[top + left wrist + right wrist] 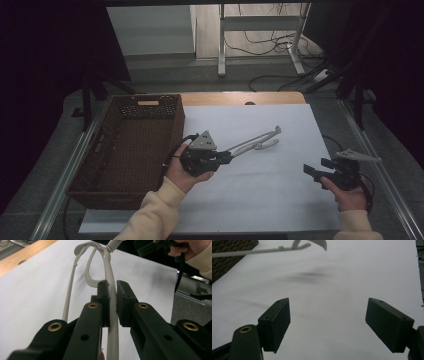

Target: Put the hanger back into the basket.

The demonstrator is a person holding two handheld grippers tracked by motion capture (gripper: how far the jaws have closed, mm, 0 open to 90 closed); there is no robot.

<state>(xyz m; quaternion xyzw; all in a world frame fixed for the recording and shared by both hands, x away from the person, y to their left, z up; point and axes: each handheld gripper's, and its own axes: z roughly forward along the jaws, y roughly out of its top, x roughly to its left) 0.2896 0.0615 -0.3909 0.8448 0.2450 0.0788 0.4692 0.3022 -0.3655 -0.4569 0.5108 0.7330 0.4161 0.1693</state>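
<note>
A pale grey plastic hanger (255,140) hangs a little above the white sheet, and its shadow lies on the sheet below it. My left gripper (227,157) is shut on one end of it, and the rest reaches away to the right. In the left gripper view the black pads (105,297) pinch the hanger's bar (108,267), my left gripper (113,286) pointing along it. My right gripper (317,166) stands open near the sheet's right edge, apart from the hanger. In the right gripper view my right gripper (328,305) holds nothing, and the hanger (262,251) crosses the top.
A brown woven basket (125,150) stands left of the white sheet (270,200), close to the left hand. The table's wooden far edge (240,98) lies beyond the sheet. Metal rails run along both sides, and cables lie on the floor behind.
</note>
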